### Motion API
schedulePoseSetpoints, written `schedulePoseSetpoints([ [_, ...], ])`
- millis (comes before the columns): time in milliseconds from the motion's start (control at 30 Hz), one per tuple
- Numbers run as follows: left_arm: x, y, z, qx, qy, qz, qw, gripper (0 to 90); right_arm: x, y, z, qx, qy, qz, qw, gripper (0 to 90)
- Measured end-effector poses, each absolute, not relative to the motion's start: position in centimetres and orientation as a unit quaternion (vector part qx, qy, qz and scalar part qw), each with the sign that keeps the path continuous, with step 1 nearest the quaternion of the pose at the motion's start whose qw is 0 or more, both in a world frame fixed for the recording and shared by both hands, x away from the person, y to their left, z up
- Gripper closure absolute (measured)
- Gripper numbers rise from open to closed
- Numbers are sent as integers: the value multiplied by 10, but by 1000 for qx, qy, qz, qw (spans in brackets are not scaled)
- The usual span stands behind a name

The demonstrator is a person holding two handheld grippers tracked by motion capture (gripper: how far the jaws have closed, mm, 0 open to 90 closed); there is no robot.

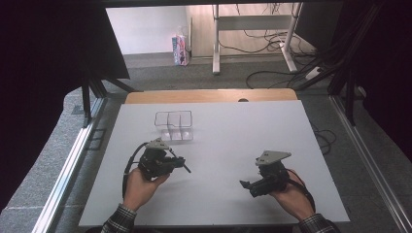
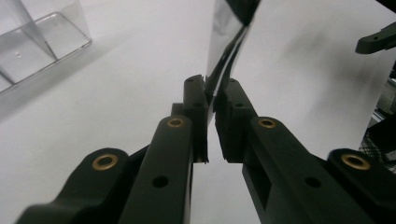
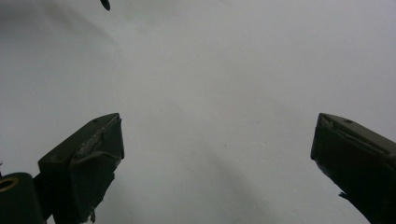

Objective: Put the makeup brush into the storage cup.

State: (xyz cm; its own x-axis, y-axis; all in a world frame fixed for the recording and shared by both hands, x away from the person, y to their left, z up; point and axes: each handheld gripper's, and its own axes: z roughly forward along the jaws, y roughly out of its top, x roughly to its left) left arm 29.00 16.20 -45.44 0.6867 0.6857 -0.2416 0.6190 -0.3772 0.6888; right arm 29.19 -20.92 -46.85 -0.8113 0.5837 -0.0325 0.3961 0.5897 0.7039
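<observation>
Pinching a thin dark strip (image 2: 228, 44) between closed left gripper (image 2: 214, 100) fingertips, strip poking past the tips above the table (image 1: 233, 145); right gripper (image 3: 217, 140) fingers wide apart, holding nothing, near clear tray (image 1: 174, 125).

From my left gripper view, the thin dark strip (image 2: 229, 42) pinched in the jaws runs off the top edge, so I can't tell what it is. The clear tray (image 2: 42, 44) is cut by the left edge. Up high, the strip (image 1: 186, 167) looks too small to identify.
</observation>
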Motion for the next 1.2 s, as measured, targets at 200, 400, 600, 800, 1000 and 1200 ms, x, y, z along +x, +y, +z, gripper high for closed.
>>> schedulePoseSetpoints([
  [200,294,167,-454,826,399,45,395,837,292,-218,-470,286,885,345,129,17],
  [400,299,170,-453,827,401,48,391,837,290,-230,-471,302,881,340,127,3],
  [600,305,175,-449,823,405,52,396,837,289,-240,-472,316,875,346,118,0],
  [800,313,179,-443,820,408,62,396,837,286,-245,-472,323,874,341,122,0],
  [1000,320,183,-439,815,416,71,396,837,284,-251,-473,331,873,335,127,0],
  [1200,327,190,-435,807,430,71,399,838,283,-255,-475,337,872,331,129,0],
])
